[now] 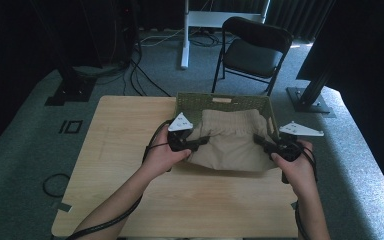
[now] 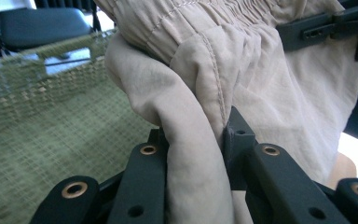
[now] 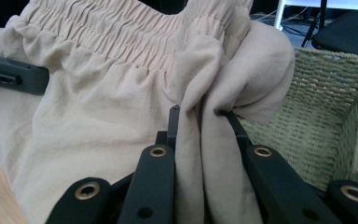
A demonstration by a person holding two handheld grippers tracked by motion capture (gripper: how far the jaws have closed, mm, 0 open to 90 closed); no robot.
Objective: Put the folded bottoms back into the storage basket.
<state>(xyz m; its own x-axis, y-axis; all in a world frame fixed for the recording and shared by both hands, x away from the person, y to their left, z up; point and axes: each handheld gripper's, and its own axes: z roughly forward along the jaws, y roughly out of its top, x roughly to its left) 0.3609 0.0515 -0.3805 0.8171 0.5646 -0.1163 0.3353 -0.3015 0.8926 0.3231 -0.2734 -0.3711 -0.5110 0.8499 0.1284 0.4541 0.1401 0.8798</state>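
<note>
A beige garment [image 1: 231, 138] with an elastic waistband hangs half out of a green woven basket [image 1: 190, 101] at the table's far edge, its lower part draped on the wood. My left gripper [image 1: 200, 142] is shut on the garment's left side, a thick fold [image 2: 193, 154] pinched between the jaws. My right gripper [image 1: 261, 143] is shut on the right side, cloth [image 3: 205, 154] bunched between its jaws. Both hold the garment spread at about the same height over the basket's front rim. The basket wall [image 2: 42, 121] [image 3: 326, 107] lies just behind the cloth.
The wooden table [image 1: 130, 165] stretches in front and to the left of the basket. Beyond it stand a black folding chair [image 1: 255, 50], a white desk leg [image 1: 185, 35] and cables on grey carpet. Black stands flank the table.
</note>
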